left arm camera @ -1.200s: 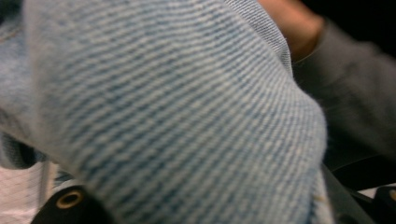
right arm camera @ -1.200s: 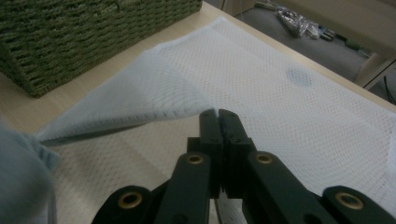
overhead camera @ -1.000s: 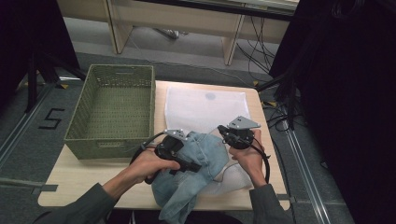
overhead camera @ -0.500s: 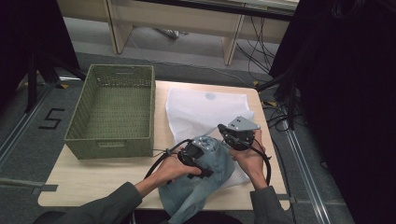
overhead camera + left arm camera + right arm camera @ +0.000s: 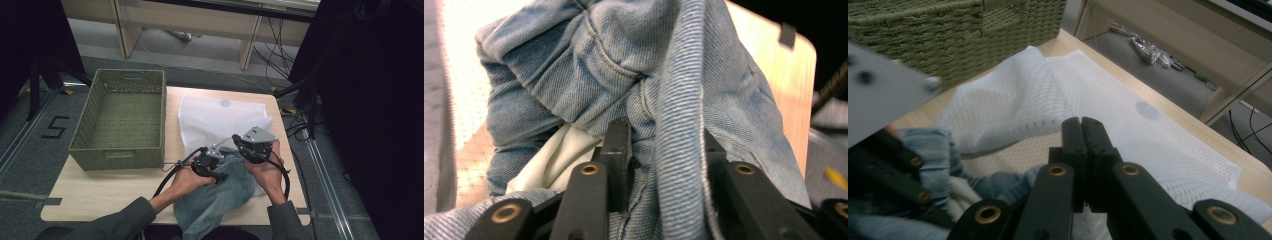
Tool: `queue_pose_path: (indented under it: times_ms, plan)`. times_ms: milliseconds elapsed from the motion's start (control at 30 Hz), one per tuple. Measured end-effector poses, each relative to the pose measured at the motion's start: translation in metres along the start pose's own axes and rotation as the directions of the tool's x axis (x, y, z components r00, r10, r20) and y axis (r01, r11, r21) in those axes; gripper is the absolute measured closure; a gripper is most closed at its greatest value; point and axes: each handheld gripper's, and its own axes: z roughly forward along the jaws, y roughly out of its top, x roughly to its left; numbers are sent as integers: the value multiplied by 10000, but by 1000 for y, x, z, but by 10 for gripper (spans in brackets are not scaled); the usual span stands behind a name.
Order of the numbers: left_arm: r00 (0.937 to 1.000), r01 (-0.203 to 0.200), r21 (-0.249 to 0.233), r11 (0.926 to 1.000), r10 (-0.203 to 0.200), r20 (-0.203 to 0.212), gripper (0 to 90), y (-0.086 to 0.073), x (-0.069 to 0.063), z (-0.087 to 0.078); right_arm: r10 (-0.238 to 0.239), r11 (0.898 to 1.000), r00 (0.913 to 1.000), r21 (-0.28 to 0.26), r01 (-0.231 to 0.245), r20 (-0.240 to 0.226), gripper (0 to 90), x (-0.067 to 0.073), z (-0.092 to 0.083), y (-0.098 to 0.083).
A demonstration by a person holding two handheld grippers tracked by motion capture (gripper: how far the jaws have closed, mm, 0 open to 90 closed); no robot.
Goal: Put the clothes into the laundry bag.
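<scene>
Crumpled blue jeans [image 5: 215, 200] lie at the table's front edge, partly over a white mesh bag [image 5: 220, 117]. My left gripper [image 5: 221, 167] is pressed into them, and its jaws have just been closing. In the left gripper view a thick denim seam [image 5: 679, 100] runs between the jaws of my left gripper [image 5: 666, 135], and they grip it. A white pocket lining [image 5: 559, 160] shows beside it. My right gripper [image 5: 239, 150] rests close by at the bag's near edge. In the right gripper view the jaws of my right gripper [image 5: 1081, 122] are pressed together on the mesh bag [image 5: 1148, 145].
A green woven basket [image 5: 80, 145] stands on the table's left half, empty inside. Bare wooden tabletop [image 5: 110, 190] lies in front of it. Desk legs and cables are on the floor beyond the table; a dark curtain hangs to the right.
My left hand has moved right and down across the jeans, ending right beside the right gripper. The jeans have bunched towards the bag. The right hand has stayed put.
</scene>
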Motion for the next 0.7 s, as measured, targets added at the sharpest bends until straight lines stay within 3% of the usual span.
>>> queue_pose_path:
  times_ms: [200,267,333,433,533,633,700]
  plan:
    - [9998,-129,-303,9995,135,178,388,0,1,-34,-138,9998,9997,164,142,-199,900,6,-7,-10]
    - [9999,0,-671,9977,9,136,322,2,5,-48,-60,9997,9997,242,66,-226,900,4,-7,-13]
    - [9995,283,-992,9947,-267,177,300,3,13,-59,118,9997,9997,231,-113,-226,900,4,-7,-13]
    - [9975,565,-1469,9875,-621,-331,307,6,30,-67,166,9995,9993,269,-157,-339,900,4,-8,-10]
    - [9953,353,-1440,9889,-478,-848,326,10,44,-60,118,9996,9992,278,-107,-384,900,5,-7,-10]
    - [9931,143,-1159,9932,-275,-1137,343,11,50,-38,188,9993,9986,336,-171,-498,900,8,-6,-10]
    - [9884,-309,-891,9955,172,-1509,363,13,51,-25,169,9995,9987,282,-156,-480,900,8,-6,-10]
